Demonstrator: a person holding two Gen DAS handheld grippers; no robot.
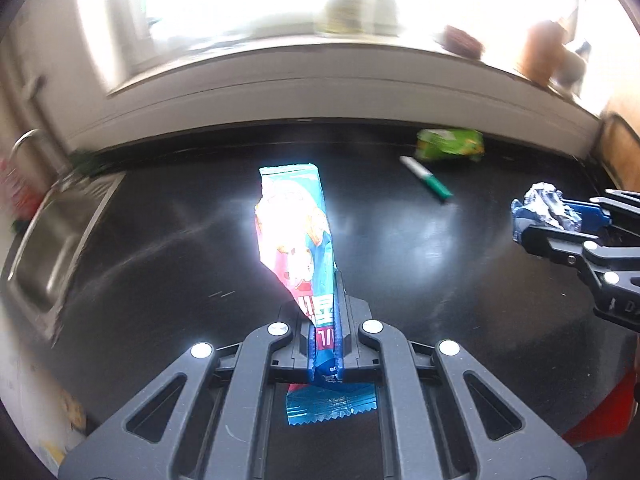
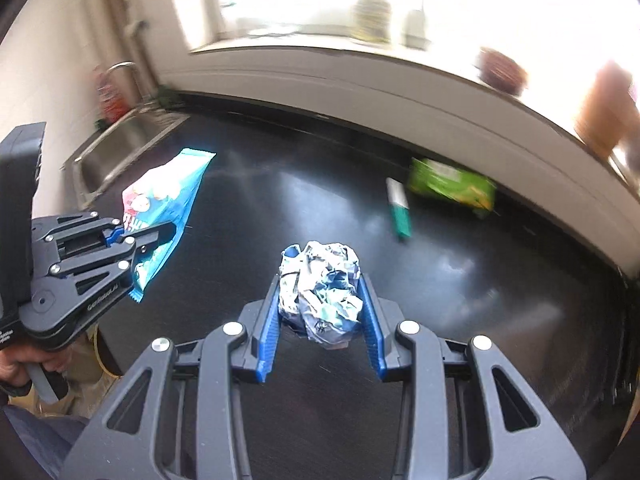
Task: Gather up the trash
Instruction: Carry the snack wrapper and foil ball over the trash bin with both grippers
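My left gripper (image 1: 326,308) is shut on a flat blue and pink snack wrapper (image 1: 296,232), which sticks up above the black countertop (image 1: 160,248); from the right wrist view the same wrapper (image 2: 168,200) hangs in the left gripper (image 2: 160,236). My right gripper (image 2: 320,292) is shut on a crumpled ball of silver and blue foil (image 2: 320,292), held clear of the counter; this foil ball (image 1: 546,204) shows in the right gripper (image 1: 528,220) at the right edge of the left wrist view.
A green packet (image 1: 450,144) (image 2: 452,186) lies by the back wall with a green-capped marker (image 1: 426,178) (image 2: 398,206) beside it. A steel sink (image 1: 52,248) (image 2: 120,148) with a tap is at the left. Pots stand on the bright window sill (image 1: 320,64). A hand (image 2: 16,364) grips the left handle.
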